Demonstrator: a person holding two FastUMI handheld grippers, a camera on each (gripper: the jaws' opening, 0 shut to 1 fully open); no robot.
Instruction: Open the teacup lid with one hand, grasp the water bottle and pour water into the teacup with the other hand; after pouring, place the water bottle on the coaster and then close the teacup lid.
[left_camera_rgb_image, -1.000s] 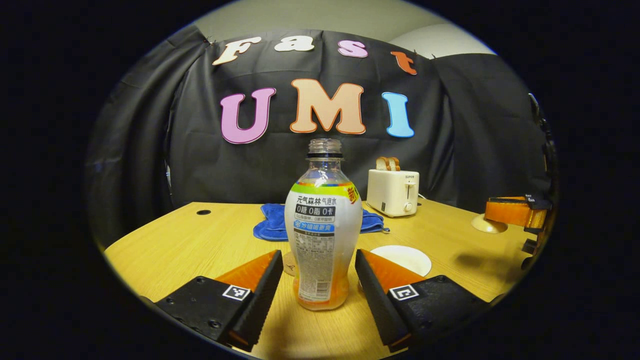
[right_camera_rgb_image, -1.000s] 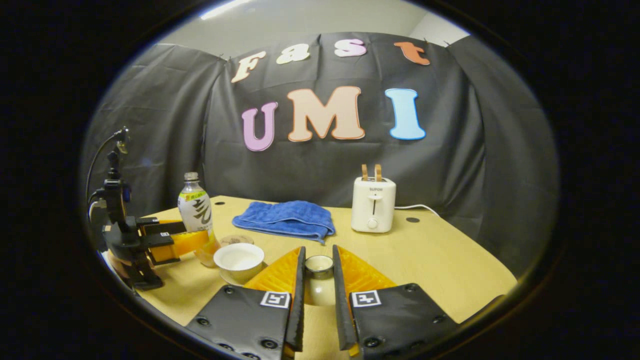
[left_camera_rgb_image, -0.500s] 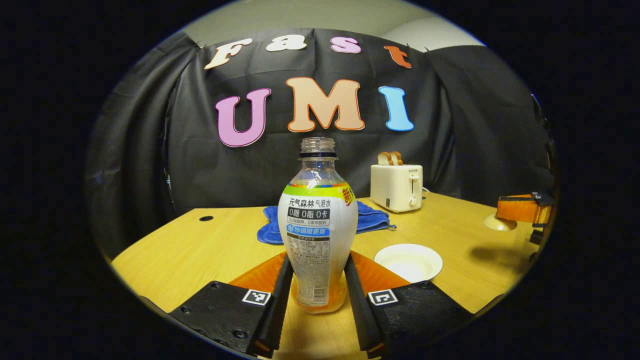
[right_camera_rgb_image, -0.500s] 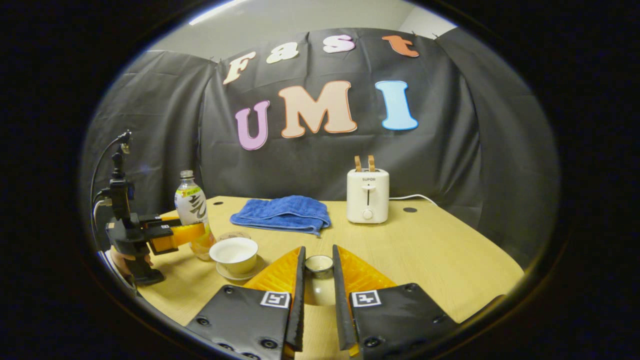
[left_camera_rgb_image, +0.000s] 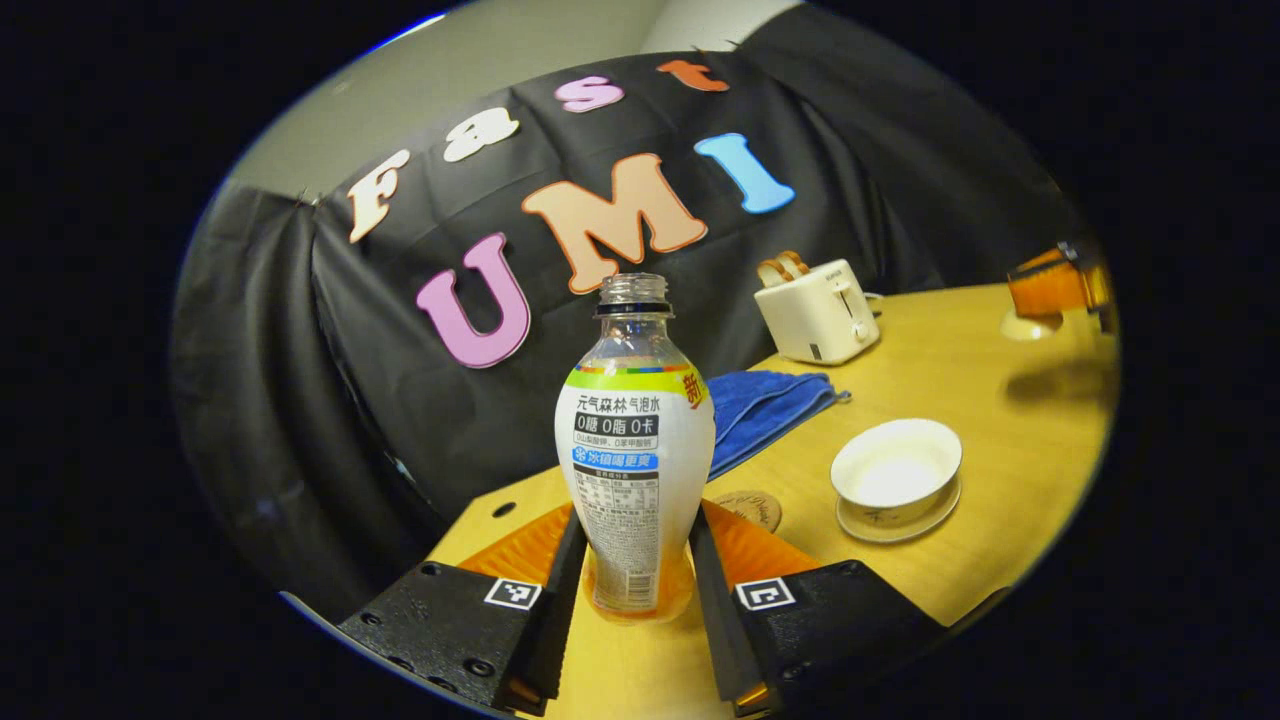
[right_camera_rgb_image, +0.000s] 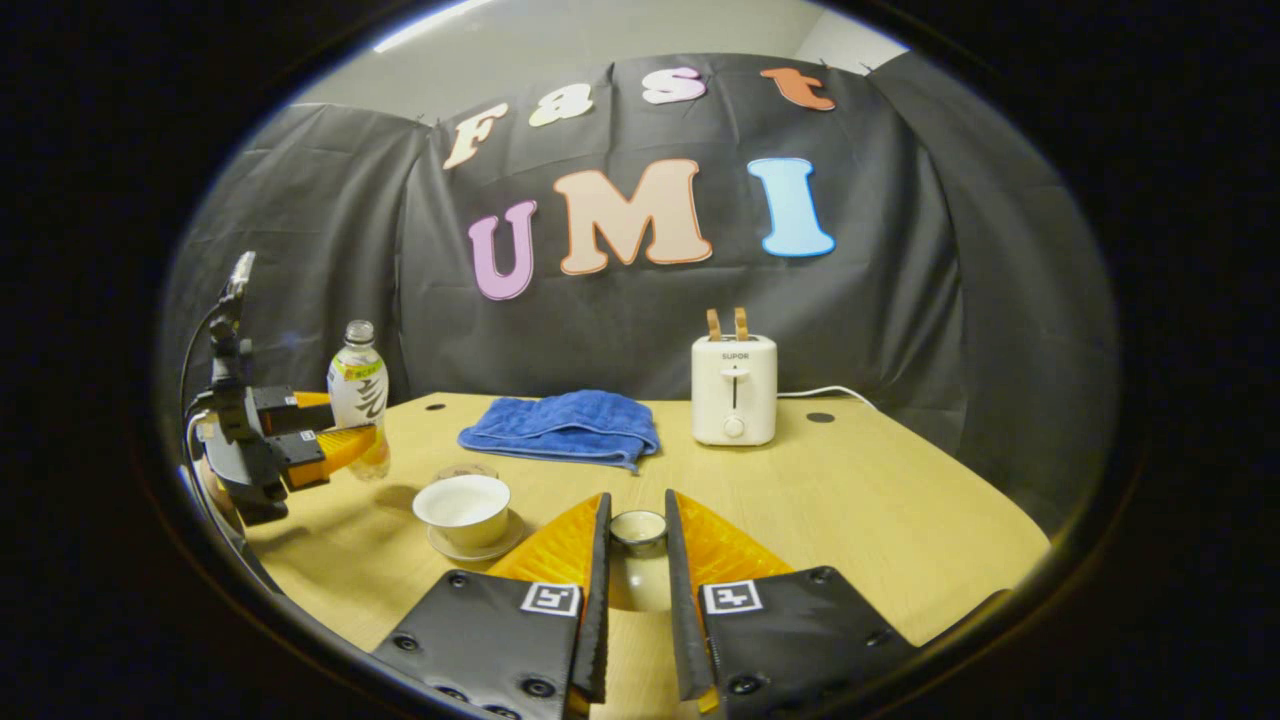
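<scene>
Since a second ago we've lifted the uncapped plastic water bottle (left_camera_rgb_image: 637, 450), left gripper (left_camera_rgb_image: 628, 560) pinching its slippery, squashable waist; right gripper (right_camera_rgb_image: 637, 560) pinches the white lid (right_camera_rgb_image: 638, 530).

Teacup (right_camera_rgb_image: 462, 508) left of towel (right_camera_rgb_image: 562, 427)

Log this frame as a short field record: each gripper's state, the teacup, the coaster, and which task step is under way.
left gripper: shut on water bottle, lifted off table
right gripper: shut on teacup lid
teacup: uncovered, on saucer
coaster: bare, beside teacup
step: bottle raised, pouring not begun
</scene>
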